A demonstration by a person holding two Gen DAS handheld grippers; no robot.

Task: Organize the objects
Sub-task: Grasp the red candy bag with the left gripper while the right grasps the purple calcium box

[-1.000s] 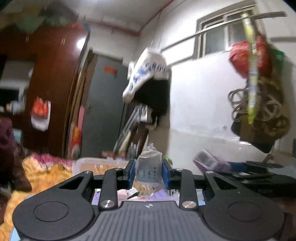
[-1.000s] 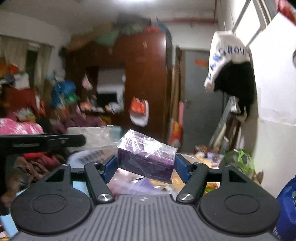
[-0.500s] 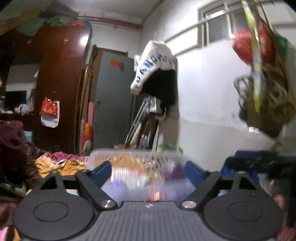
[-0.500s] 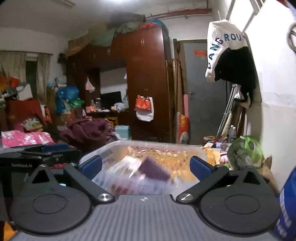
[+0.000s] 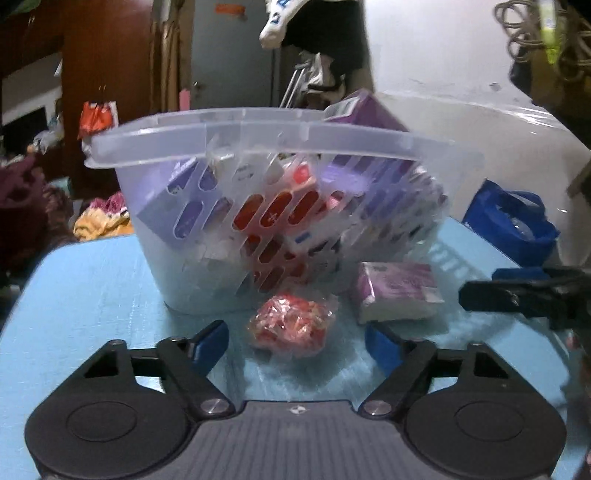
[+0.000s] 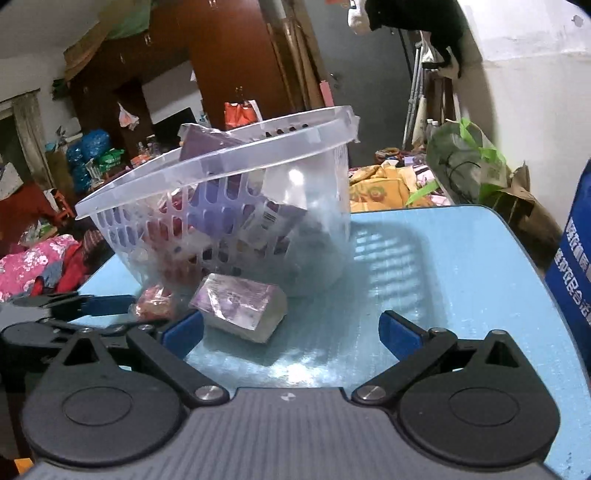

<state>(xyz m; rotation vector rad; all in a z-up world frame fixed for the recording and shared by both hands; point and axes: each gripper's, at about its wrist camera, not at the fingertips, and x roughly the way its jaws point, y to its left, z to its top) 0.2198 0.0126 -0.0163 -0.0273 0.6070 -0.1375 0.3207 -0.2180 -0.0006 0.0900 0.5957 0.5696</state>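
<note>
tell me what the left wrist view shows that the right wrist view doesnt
Only the left wrist view shows the blue bag sitting behind the table's far right corner and the coiled wires hanging on the wall.

Only the right wrist view shows the green plastic bag beyond the table and the blue printed pack at the right edge.

Both show the clear basket holding boxes, the red wrapped packet, the purple pack and the blue table.
</note>
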